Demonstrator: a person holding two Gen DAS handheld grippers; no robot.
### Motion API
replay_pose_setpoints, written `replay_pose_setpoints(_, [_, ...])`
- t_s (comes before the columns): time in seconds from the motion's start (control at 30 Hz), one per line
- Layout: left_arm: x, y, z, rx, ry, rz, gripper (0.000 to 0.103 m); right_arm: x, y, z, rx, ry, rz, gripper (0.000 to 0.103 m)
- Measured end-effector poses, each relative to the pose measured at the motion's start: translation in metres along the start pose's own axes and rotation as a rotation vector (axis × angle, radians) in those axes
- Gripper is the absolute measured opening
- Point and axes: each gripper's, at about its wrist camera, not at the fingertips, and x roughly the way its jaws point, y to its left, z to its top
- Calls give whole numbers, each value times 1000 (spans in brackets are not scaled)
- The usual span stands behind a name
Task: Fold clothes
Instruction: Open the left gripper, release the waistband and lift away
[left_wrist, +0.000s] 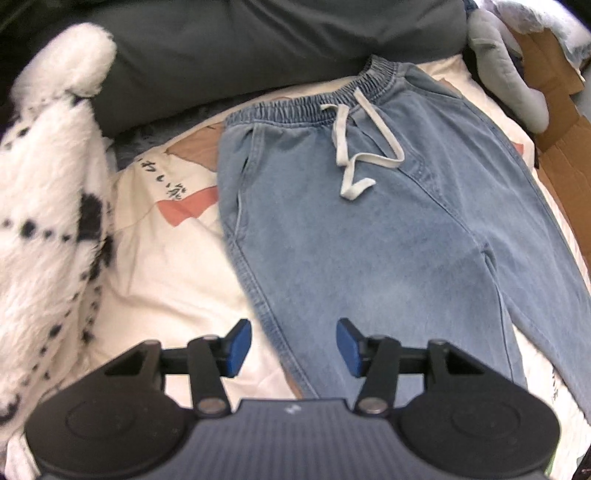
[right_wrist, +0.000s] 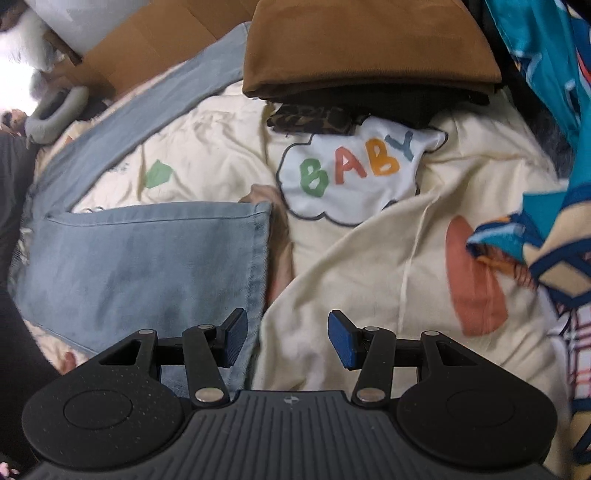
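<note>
Looking down from the left wrist view, the jeans (left_wrist: 369, 229) fill the centre and right of the frame, spread flat on a cream bedspread (left_wrist: 166, 266), with the elastic waistband (left_wrist: 314, 96) toward the top and a white drawstring (left_wrist: 354, 147) lying loose across the front. A fluffy white blanket with black spots (left_wrist: 48, 177) runs down the left edge, and a dark grey cushion (left_wrist: 258, 44) crosses the top. None of that appears in the other view. The left gripper (left_wrist: 293, 347) sits at the bottom centre, its blue pads standing apart over the left edge of the jeans, with nothing pinched between them.

From the right wrist view, only the leg ends show: one trouser leg (right_wrist: 140, 266) lies in the lower left with its hem facing the middle of the frame, and the other (right_wrist: 147, 110) stretches toward the upper left. Seen only here are a white cloud patch printed "BABY" (right_wrist: 354, 173) at centre, a folded brown garment (right_wrist: 369, 48) at the top, and a bright blue patterned cloth (right_wrist: 546, 147) down the right edge. The right gripper (right_wrist: 286, 339) is at the bottom centre, jaws parted about halfway, empty; its left pad hangs over the hem of the near leg and the other over the bedspread (right_wrist: 369, 277).
</note>
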Motion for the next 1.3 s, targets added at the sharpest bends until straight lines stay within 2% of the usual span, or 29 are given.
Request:
replay_pose_setpoints(0.2, [-20,-10,-12,56,-3,15,54,8,7,-26,36,40,132,55])
replay_pose_setpoints(0.53, [-40,-32,-20,140,-14,26,55,23,5,-62,118,128,244,55])
replay_pose_setpoints(0.8, [-45,-45,-25,191,-11,37,55,48,-15,-81,331,181,374,56])
replay_pose_setpoints(0.93, [-48,-47,-24,202,-11,38,55,64,-20,-92,412,227,405,56])
replay_pose_setpoints(1.13, [-45,-49,-22,200,-4,53,55,69,-35,-95,543,149,411,55])
replay_pose_setpoints(1.3, [-41,-53,-25,221,9,50,55,66,-38,-82,601,107,513,55])
